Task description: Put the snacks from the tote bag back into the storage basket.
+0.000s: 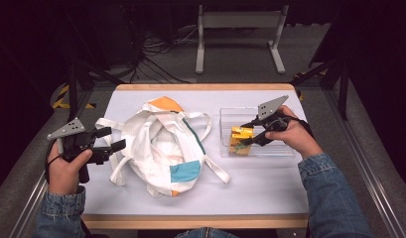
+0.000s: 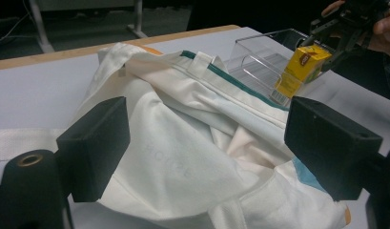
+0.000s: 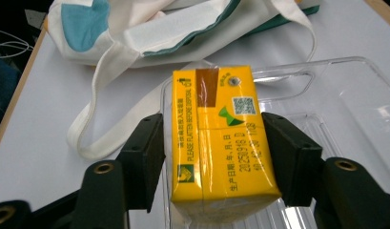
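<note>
A yellow drink carton (image 1: 240,139) leans in the left end of a clear plastic tray (image 1: 275,151) on the right of the table. My right gripper (image 1: 246,134) straddles the carton (image 3: 221,119). In the right gripper view its jaws flank the carton's sides with a thin gap on the left, so the pads are not pressing. A white tote bag (image 1: 161,144) with orange, teal and blue patches lies crumpled at the table's middle. My left gripper (image 1: 117,139) hovers at the bag's left edge, jaws open and empty, pointing over the bag (image 2: 183,143).
The bag's straps (image 1: 215,171) trail toward the tray's front left corner and out to the left. The white table top (image 1: 260,193) has a wooden rim. A metal stand (image 1: 240,29) and cables lie on the floor beyond the table.
</note>
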`<state>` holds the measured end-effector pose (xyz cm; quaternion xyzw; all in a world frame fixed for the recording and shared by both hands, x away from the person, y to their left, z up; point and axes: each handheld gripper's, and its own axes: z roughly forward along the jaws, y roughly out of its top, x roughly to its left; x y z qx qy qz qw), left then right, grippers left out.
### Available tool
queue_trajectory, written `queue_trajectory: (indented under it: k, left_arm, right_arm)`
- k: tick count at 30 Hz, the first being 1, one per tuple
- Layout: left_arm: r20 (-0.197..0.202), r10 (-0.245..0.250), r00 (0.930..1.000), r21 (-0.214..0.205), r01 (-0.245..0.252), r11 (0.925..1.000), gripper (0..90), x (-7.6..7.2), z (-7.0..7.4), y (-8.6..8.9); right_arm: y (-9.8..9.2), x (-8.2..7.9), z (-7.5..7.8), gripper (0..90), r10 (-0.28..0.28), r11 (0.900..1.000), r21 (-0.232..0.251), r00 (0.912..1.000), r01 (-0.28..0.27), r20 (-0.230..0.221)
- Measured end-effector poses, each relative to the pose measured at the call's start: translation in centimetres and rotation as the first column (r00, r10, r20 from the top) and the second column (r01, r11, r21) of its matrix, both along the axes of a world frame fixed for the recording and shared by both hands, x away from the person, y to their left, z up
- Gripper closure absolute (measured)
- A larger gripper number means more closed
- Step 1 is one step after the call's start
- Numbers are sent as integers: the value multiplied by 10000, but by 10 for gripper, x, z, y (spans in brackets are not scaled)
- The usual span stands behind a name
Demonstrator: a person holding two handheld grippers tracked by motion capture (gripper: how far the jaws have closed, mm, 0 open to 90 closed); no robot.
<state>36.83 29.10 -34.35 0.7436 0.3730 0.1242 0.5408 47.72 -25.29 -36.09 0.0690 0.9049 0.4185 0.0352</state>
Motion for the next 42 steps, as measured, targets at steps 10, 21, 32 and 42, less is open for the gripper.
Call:
queue_trajectory:
  k: [10, 21, 32, 42]
  left_arm:
    - [-30, 103, 9999, 105, -103, 9999, 163, 1, -1, 1]
    - [10, 144, 9999, 265, -144, 9995, 142, 2, -3, 0]
    - [-142, 349, 9993, 554, -341, 9979, 90, -4, -3, 12]
    - [-150, 504, 9986, 471, -497, 9977, 49, -4, -6, 16]
  right_arm:
    - [2, -7, 15, 290, -641, 9970, 461, 9973, 625, 346]
    - [-1, -25, 41, 209, -1783, 9810, 935, 9800, 1700, 887]
    - [-45, -51, 64, 184, -3580, 9246, 1832, 9263, 3341, 1173]
    - [-87, -66, 65, 174, -5087, 8525, 2027, 8540, 4818, 1094]
